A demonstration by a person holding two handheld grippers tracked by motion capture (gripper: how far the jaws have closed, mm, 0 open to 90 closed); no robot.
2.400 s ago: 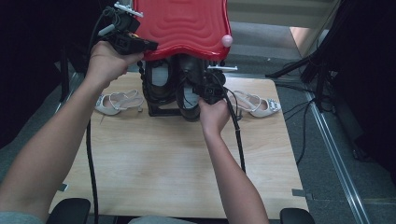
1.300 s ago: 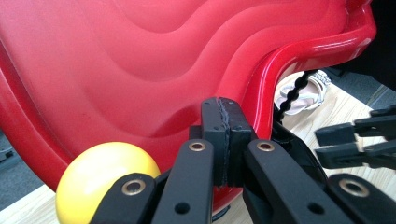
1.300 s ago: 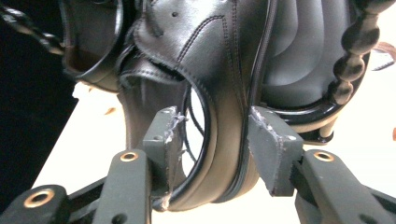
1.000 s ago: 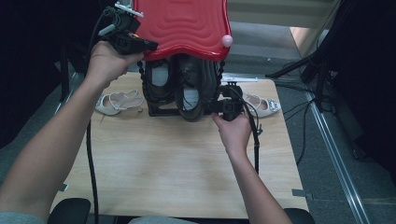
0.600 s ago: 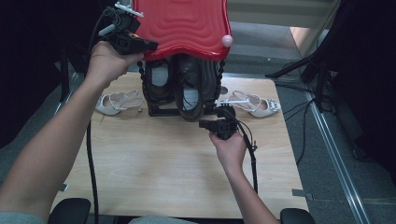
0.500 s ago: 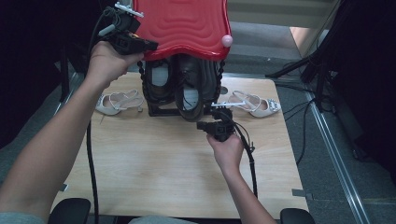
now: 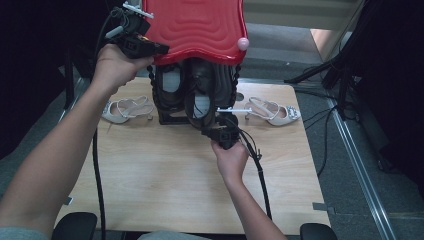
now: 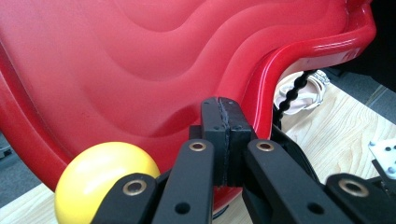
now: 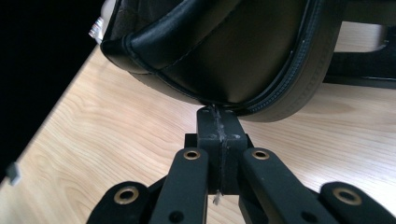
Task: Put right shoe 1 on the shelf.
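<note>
The left gripper [image 7: 150, 47] has its fingers [image 8: 215, 122] pressed together on the edge of the red lid [image 7: 195, 25], held raised over the surface's [image 7: 165, 185] far edge. Under it, black shoes [image 7: 200, 95] stand in a rack. The right gripper [image 7: 222, 134] touches the nearest shoe's rim [image 9: 224, 100], fingers pressed together; whether they pinch it cannot be told.

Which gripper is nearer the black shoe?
Right. The right gripper sits at the black shoe heel; the left gripper is up at the red lid edge.
</note>
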